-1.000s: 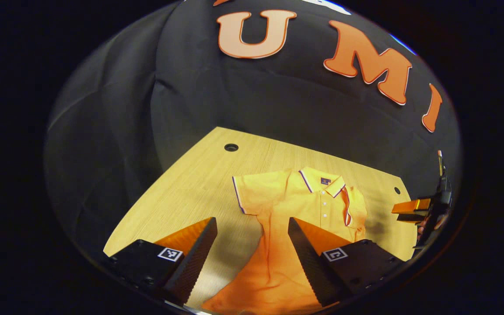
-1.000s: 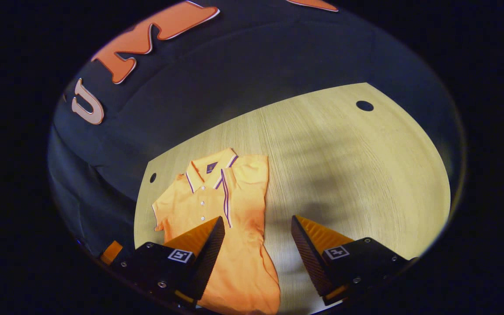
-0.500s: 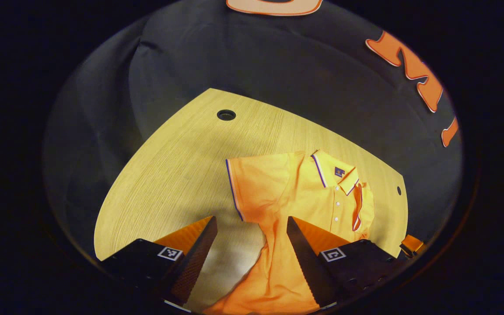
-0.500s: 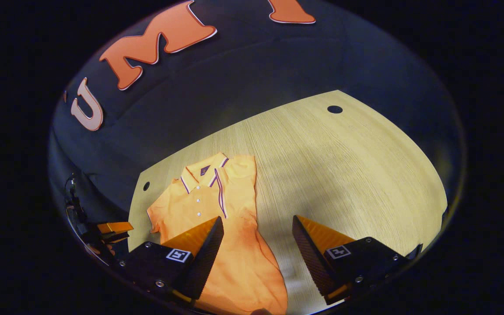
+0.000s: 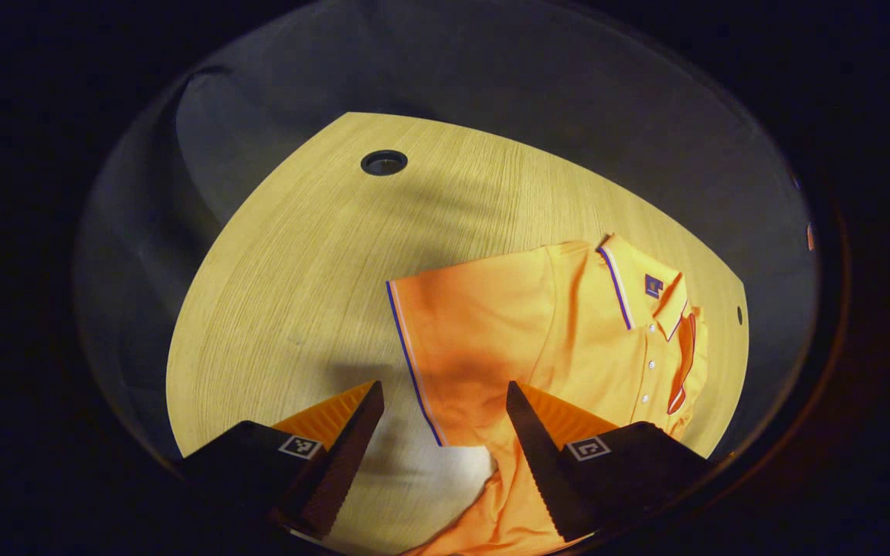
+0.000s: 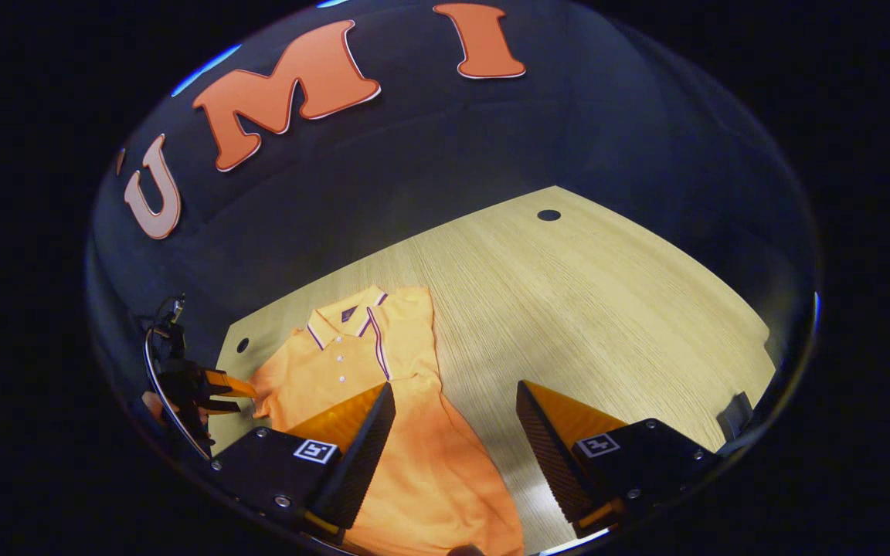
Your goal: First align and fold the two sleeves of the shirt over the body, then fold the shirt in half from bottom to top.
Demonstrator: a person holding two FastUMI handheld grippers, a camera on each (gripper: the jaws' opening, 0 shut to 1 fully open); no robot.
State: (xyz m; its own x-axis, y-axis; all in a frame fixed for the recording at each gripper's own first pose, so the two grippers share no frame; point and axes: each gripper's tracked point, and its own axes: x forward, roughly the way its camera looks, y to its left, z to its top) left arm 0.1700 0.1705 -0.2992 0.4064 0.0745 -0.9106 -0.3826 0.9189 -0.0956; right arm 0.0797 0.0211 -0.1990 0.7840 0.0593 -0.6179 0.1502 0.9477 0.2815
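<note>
Now both grippers, left (image 5: 445, 432) and right (image 6: 453, 432), hang wide open and hold nothing above the orange polo shirt (image 5: 568, 332) on the wooden table (image 5: 298, 255).

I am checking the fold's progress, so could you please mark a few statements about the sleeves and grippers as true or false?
1. The right sleeve is already folded over the shirt. True.
2. The left sleeve is folded over too. False: it lies spread out flat on the table.
3. The left gripper is shut on the sleeve. False: its jaws are open, over the sleeve's striped hem.
4. The right gripper is open and holds nothing. True.
5. The shirt is folded in half bottom to top. False: its lower part lies unfolded, toward the grippers.
</note>
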